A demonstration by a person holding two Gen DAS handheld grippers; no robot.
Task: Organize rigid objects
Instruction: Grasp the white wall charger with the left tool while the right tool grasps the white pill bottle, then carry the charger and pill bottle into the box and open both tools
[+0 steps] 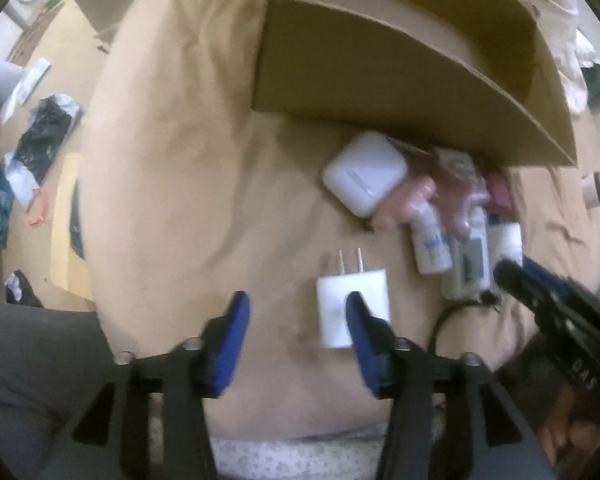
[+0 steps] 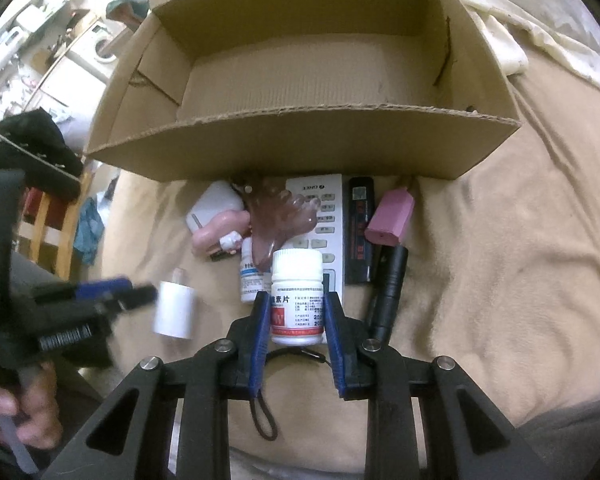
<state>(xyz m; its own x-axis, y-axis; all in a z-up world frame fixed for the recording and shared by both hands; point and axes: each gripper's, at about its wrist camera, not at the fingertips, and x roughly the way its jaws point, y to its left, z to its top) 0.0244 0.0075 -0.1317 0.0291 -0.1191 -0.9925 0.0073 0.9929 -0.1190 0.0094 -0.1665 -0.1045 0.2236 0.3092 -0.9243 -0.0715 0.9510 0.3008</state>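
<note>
Gripping the pill bottle (image 2: 297, 296), right claw (image 2: 296, 312) shows the box floor.

The box (image 2: 300, 148) is rough brown cardboard, the blanket (image 2: 500, 260) is soft fuzzy tan cloth, the pill bottle (image 2: 297, 288) and charger (image 1: 352, 312) are smooth white plastic, and the flashlight (image 2: 392, 284) looks matt black.

White pill bottle (image 2: 297, 296) stands upright beside white charger (image 1: 353, 307), before the open cardboard box (image 2: 300, 148).
</note>
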